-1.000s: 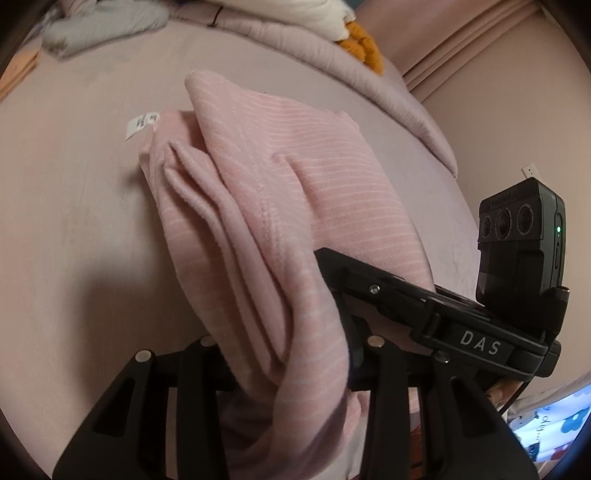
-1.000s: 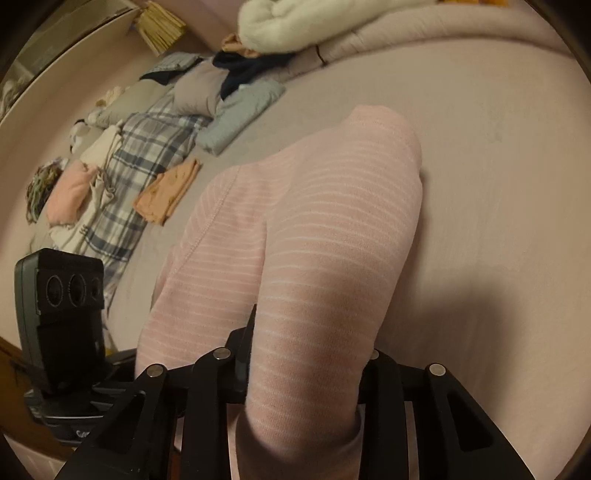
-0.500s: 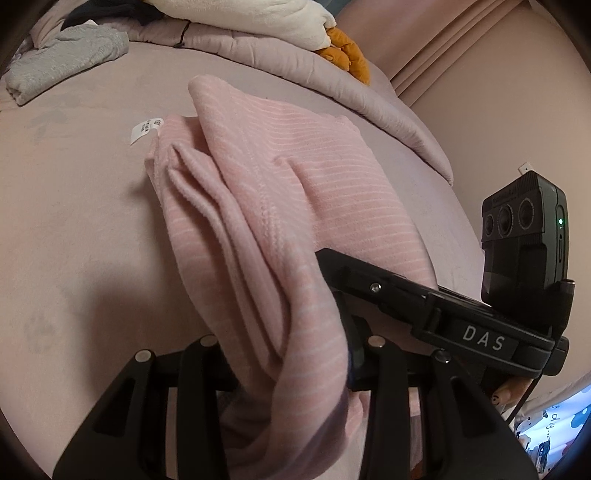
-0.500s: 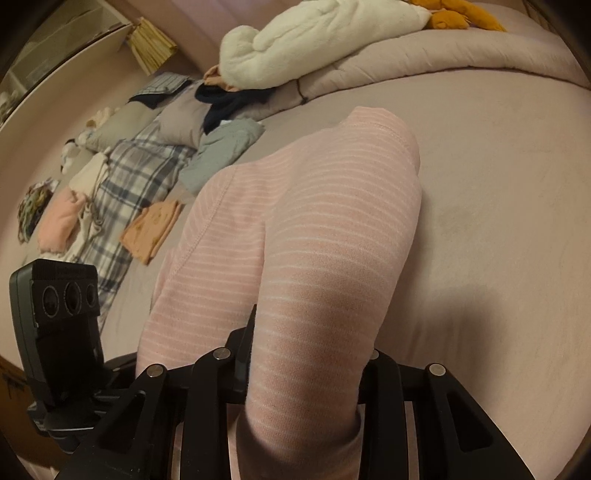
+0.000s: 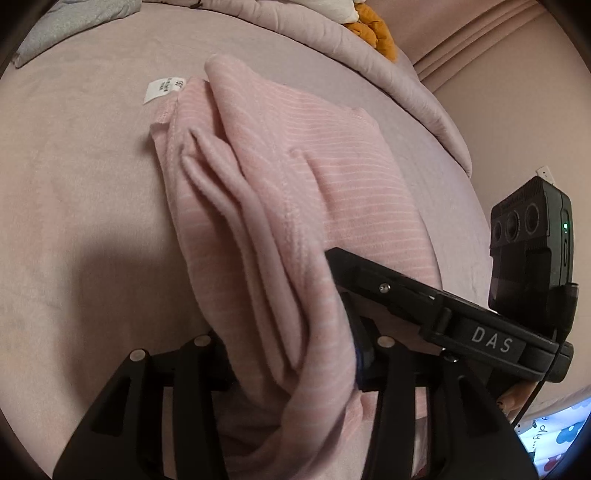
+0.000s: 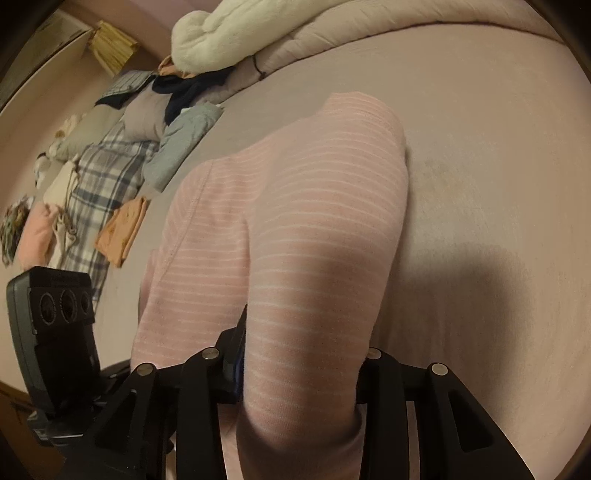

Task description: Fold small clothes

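at the bottom centre of the left wrist view, the left claw [image 5: 291,369] has a bunched fold of the pink, white-striped knit garment [image 5: 295,192] between its black fingers; the jaws are opening, with cloth filling the gap and touching both pads. the garment runs from there up the middle of the frame, lying creased on the mauve bed sheet [image 5: 74,221], its small white care label [image 5: 162,86] at the upper left. the right claw [image 6: 295,373], at the bottom centre of its view, is likewise opening around a rounded hump of the same garment [image 6: 310,221]. beyond, at the left edge, folded clothes [image 6: 122,225] lie on a blue plaid blanket [image 6: 107,177], with a white fluffy blanket [image 6: 236,33] at the top.
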Demonstrator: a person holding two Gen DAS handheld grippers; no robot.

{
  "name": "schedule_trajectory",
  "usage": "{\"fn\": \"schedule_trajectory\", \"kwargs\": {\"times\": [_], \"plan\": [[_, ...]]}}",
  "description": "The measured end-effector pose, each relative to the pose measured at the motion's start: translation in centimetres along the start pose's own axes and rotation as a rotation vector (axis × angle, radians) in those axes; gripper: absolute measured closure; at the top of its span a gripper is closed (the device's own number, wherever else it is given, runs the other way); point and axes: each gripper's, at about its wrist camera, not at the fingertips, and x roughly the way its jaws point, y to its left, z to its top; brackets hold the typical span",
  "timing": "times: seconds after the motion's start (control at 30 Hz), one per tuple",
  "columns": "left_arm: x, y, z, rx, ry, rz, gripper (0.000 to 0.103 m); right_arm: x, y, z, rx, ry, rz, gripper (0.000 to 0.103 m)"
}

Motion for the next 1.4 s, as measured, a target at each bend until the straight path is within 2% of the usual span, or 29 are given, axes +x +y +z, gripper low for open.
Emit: {"fn": "schedule_trajectory", "kwargs": {"times": [0.13, 0.2, 0.23, 0.33, 0.47, 0.67, 0.83, 1.1, 1.27, 1.4], "plan": [[-1.3, -0.9, -0.2, 0.019, -0.019, 0.07, 0.044, -0.6, 0.4, -0.1, -0.005, -0.002, -0.056, 0.052], [-2.8, -1.6, -0.6, 0.043, -0.05, 0.113, 0.038, -1.4, 0.6, -0.3, -0.015, -0.012, -0.11, 0.039], [-3.5, -1.7, -0.7, 0.051, -0.067, 0.126, 0.031, -2.0, 0.7, -0.4, -0.022, -0.025, -0.14, 0.037], [-6.6, -2.8, -1.1, 0.086, -0.144, 0.154, 0.019, -4.6, 1.5, -0.7, -0.058, -0.09, -0.197, 0.036], [-11.1, -4.6, -1.9, 0.131, -0.252, 0.169, 0.001, -8.8, 2.7, -1.4, -0.078, -0.195, -0.216, 0.018], [-16.3, -7.5, -3.4, 0.178, -0.394, 0.2, 0.001, -14.8, 4.9, -2.9, -0.107, -0.342, -0.241, 0.005], [-18.1, -8.7, -4.9, 0.194, -0.442, 0.246, 0.0, -17.9, 6.8, -4.4, -0.143, -0.424, -0.261, 0.004], [-17.5, -8.6, -7.0, 0.215, -0.41, 0.3, 0.0, -18.9, 8.1, -6.0, -0.142, -0.486, -0.345, 0.004], [-16.5, -8.1, -7.7, 0.204, -0.366, 0.316, 0.0, -18.1, 8.3, -7.2, -0.154, -0.473, -0.415, 0.004], [-15.8, -7.7, -8.1, 0.196, -0.335, 0.317, 0.0, -17.6, 8.5, -7.9, -0.161, -0.449, -0.425, 0.004]]}}
